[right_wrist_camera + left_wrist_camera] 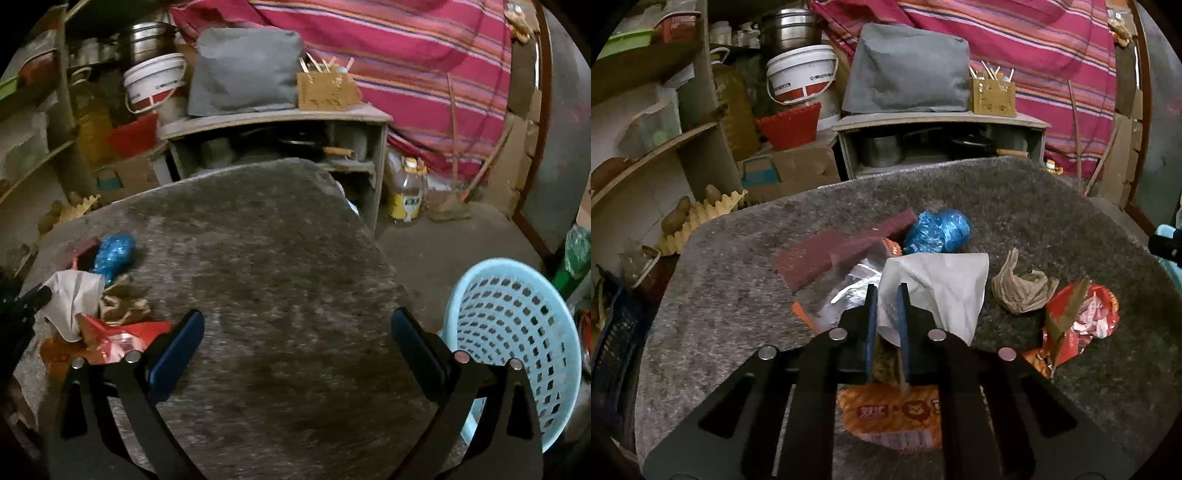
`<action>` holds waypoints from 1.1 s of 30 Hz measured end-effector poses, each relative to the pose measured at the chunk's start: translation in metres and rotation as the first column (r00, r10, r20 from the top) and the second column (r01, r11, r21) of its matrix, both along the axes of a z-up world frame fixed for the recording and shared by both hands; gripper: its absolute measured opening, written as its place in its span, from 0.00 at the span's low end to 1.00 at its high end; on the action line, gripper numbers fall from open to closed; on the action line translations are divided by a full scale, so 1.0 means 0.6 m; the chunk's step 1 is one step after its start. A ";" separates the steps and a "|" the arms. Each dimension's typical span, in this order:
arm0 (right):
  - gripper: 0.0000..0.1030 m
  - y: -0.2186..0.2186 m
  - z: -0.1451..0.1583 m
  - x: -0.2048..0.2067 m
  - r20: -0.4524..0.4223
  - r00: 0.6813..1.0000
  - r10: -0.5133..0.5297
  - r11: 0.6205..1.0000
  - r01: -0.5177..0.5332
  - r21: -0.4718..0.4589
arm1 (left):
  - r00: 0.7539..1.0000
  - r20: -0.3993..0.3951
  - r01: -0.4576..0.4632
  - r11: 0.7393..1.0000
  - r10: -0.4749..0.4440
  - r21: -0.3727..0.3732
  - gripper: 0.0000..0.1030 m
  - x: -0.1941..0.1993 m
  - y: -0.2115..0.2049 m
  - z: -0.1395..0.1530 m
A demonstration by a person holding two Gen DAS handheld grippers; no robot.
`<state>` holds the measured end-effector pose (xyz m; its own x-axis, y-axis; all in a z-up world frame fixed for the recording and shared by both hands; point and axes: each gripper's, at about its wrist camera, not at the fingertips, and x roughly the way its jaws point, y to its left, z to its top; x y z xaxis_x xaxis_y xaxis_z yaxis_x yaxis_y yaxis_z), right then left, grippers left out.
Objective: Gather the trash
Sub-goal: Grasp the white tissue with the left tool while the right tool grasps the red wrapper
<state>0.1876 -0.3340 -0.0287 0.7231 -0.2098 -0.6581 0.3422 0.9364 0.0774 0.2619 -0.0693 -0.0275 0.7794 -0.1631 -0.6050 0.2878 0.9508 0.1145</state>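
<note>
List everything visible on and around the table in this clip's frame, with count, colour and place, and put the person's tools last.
table: one, grey felt-like top, centre
white paper: one, white, table middle, between the left tool's pads
blue plastic ball: one, blue, behind the white paper
maroon cards: apparently two, dark red, left of the ball
brown paper wad: one, tan, right of the white paper
red wrapper: one, red and white, right of the wad
orange wrapper: one, orange, near edge under the left tool
basket: one, light blue, beside the table
bucket: one, white and red, back shelf
left tool: shut on the white paper
right tool: open, holding nothing, over bare table
</note>
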 end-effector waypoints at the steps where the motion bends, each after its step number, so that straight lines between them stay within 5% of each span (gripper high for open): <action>1: 0.96 0.008 0.004 -0.001 0.007 1.000 0.011 1.000 -0.011 -0.012 | 1.000 0.007 -0.008 1.000 0.008 -0.005 0.08 -0.004 0.005 0.006; 18: 0.96 0.178 0.014 0.015 0.031 0.976 0.214 0.973 -0.210 -0.100 | 0.986 0.097 -0.132 0.990 0.136 -0.050 0.05 -0.057 0.153 0.064; 33: 0.95 0.215 -0.018 0.057 -0.026 0.968 0.249 0.962 -0.250 -0.110 | 0.968 0.105 -0.222 0.972 0.229 -0.077 0.05 -0.048 0.253 0.074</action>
<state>0.2216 -0.2049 -0.0395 0.7540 -0.0964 -0.6498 0.0971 0.9947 -0.0349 0.2333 0.0823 0.0166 0.8628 -0.0110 -0.5054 0.0538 0.9961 0.0701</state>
